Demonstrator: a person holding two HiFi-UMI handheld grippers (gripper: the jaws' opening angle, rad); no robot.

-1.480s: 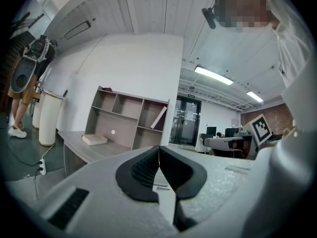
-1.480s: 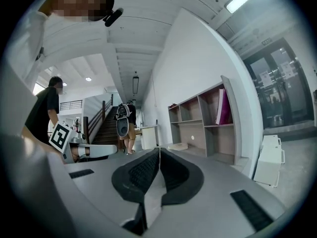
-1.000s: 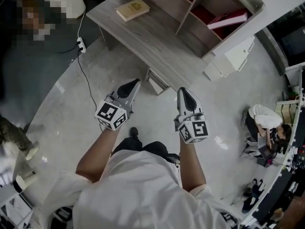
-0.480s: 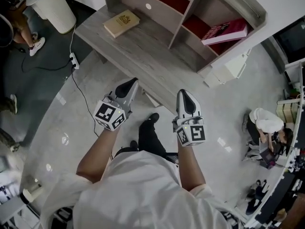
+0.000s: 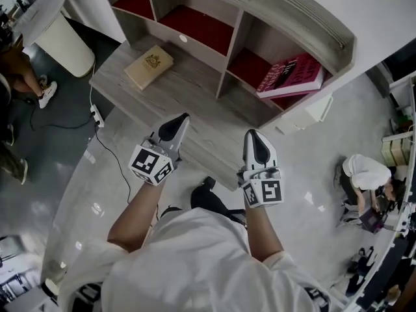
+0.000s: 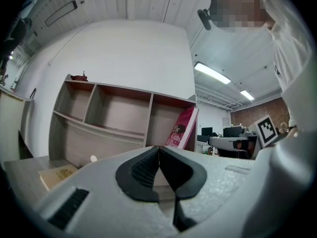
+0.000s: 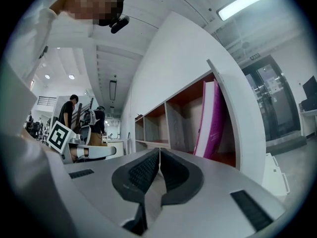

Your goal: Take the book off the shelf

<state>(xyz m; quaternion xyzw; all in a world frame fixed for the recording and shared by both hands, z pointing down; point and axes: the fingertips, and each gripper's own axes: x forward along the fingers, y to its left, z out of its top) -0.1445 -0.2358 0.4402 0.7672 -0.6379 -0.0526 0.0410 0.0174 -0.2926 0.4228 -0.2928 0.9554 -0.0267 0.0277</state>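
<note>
Left edge: one person (image 5: 14, 77), cut off by the frame, only legs and a shoe showing; one white bin (image 5: 55, 34) near
Tan book (image 5: 149, 67): one; flat on the surface (image 5: 201, 109); cover print too small to read
Left gripper (image 5: 175, 122): fingers (image 6: 141, 170) pressed together, nothing between
Shelf (image 5: 292, 12): top board hides the compartments' upper parts
Right gripper (image 5: 255, 140): fingers (image 7: 143, 175) closed, empty
Red book (image 5: 296, 73): one; leaning in the shelf's rightmost compartment, well apart from both grippers
Right edge: one seated person (image 5: 365, 174)
</note>
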